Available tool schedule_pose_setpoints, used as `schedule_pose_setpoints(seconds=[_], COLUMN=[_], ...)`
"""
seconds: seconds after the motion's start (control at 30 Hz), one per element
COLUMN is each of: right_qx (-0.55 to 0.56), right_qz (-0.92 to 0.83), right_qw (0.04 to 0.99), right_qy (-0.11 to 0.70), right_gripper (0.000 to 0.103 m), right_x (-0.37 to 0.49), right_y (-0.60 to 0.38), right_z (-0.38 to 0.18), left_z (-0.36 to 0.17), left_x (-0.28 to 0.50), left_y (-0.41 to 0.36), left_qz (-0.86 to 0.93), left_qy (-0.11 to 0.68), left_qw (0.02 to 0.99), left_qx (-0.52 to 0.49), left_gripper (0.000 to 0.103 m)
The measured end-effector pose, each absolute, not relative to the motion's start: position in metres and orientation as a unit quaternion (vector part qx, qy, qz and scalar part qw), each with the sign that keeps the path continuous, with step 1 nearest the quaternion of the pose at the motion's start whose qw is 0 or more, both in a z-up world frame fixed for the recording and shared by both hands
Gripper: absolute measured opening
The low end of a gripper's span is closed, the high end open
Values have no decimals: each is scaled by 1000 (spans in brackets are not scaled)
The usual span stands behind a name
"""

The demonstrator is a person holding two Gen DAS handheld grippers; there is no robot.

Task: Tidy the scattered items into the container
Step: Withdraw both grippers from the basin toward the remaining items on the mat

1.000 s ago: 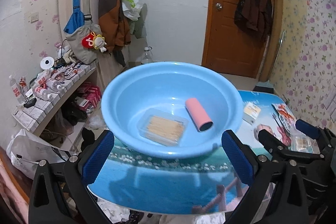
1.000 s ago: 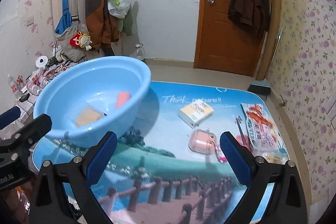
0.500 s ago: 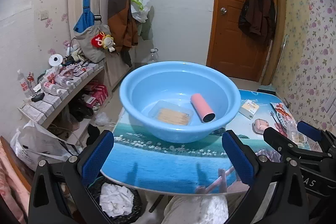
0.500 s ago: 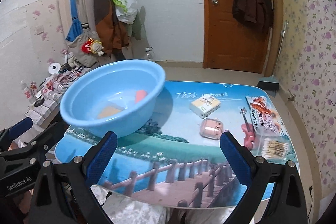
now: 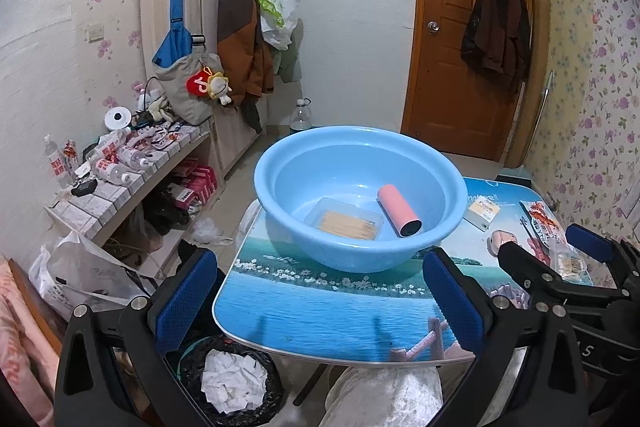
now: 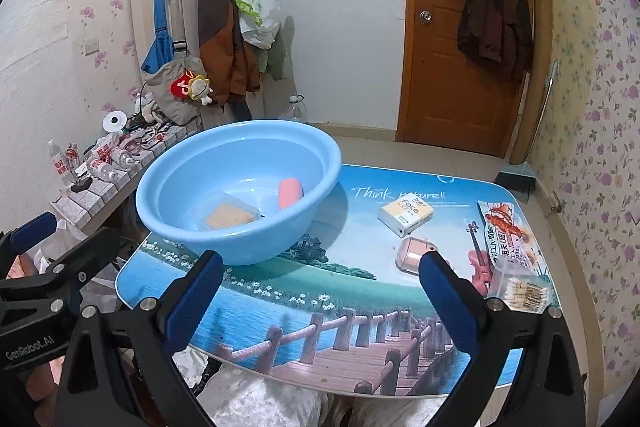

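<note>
A light blue basin [image 5: 280,163] [image 6: 168,219] stands on the left part of a small picture-printed table [image 5: 320,311] [image 6: 320,287]. Inside lie a pink roll [image 5: 398,205] [image 6: 290,193] and a clear box of toothpicks [image 5: 346,223] [image 6: 228,215]. On the table's right side rest a white tissue pack [image 6: 406,215] [image 5: 483,211], a pink case [image 6: 414,253], a snack packet [image 6: 506,231] and a clear box of cotton swabs [image 6: 520,287]. My left gripper [image 5: 316,301] and right gripper [image 6: 320,303] hang open and empty, back from the table's near edge.
A tiled shelf [image 5: 120,179] crowded with bottles runs along the left wall. A bin with crumpled paper [image 5: 232,383] sits below the table's near left corner. Coats hang on the wall and on the brown door [image 5: 452,27]. A person's light-clothed lap [image 6: 256,403] lies under the table edge.
Both grippers have pulled back and up from the table, so the basin and the items look smaller and more of the room shows. Both stay open and empty.
</note>
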State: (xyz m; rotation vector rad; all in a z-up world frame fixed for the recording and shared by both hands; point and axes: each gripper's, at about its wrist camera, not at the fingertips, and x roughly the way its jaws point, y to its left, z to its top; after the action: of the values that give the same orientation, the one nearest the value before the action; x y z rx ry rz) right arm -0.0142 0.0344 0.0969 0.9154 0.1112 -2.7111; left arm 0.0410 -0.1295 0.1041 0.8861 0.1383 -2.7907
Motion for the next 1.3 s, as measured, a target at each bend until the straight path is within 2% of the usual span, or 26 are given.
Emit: schedule_pose_setpoints(seconds=[0.43, 0.67, 1.0, 1.3], right_qx=[334, 340, 345, 356], right_qz=[-929, -927, -929, -932], right_qw=[147, 148, 122, 62], right_qy=[63, 61, 45, -1], right_gripper=[99, 99, 99, 99], right_x=[-61, -71, -80, -90], right_y=[-15, -22, 13, 94], right_z=[122, 121, 110, 97], left_z=[129, 125, 122, 119], left_x=[6, -1, -18, -41], left_y=[-174, -180, -146, -85], left_qz=[-941, -938, -940, -942], left_qy=[79, 86, 71, 47], left_qw=[113, 111, 82, 35], left_qx=[310, 317, 322, 330], left_gripper=[103, 103, 103, 103])
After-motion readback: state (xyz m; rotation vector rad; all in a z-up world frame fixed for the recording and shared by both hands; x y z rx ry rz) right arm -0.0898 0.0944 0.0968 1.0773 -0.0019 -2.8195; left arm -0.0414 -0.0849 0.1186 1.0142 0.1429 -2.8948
